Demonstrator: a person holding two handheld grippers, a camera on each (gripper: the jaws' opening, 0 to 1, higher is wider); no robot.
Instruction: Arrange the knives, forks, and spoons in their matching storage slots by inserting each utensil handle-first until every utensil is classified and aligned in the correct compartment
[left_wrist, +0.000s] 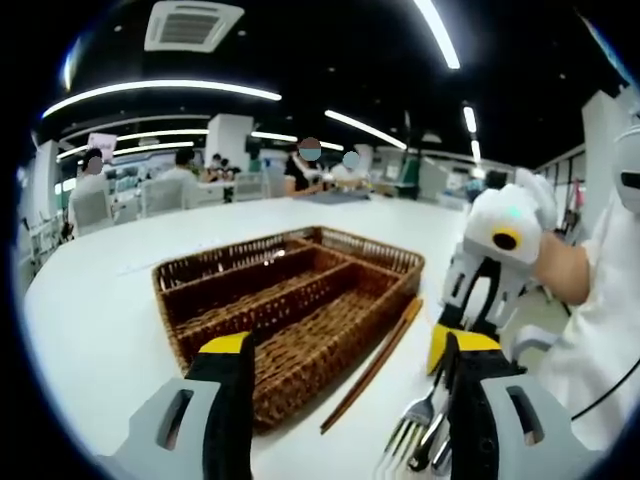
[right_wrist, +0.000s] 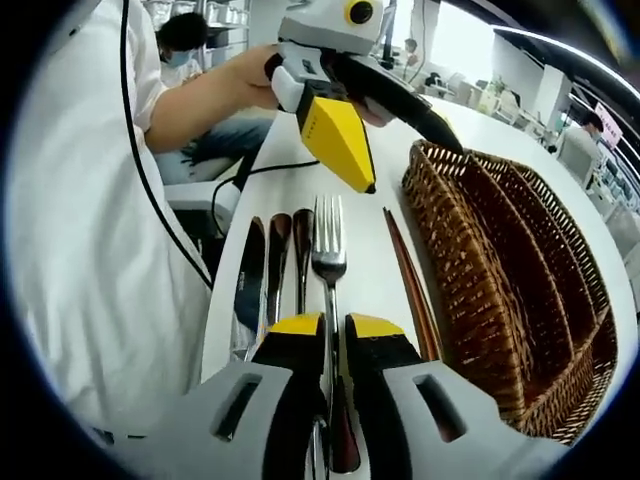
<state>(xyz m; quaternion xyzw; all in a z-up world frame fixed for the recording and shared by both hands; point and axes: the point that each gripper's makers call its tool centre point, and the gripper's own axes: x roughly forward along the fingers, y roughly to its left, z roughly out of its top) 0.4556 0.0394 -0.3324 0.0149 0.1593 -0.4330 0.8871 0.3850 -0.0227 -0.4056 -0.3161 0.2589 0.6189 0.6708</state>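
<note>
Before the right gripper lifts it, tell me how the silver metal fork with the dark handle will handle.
The silver metal fork with the dark handle looks stiff and should not bend. The right gripper pinches its thin, smooth neck, so it may pivot or slip. It lies flat on the white table beside other utensils, so rolling seems unlikely.

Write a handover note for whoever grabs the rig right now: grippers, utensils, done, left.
Right gripper: jaws nearly closed around the fork handle, fork lying on the table; a firm grip can't be confirmed.
Left gripper: open, empty, hovering over the wicker tray.
Utensils: fork, with other utensils beside it, in a row next to the tray; chopsticks lie along the tray's edge.
Done: nothing, no utensil seen in a compartment.
Left: slot everything, handle-first.
</note>
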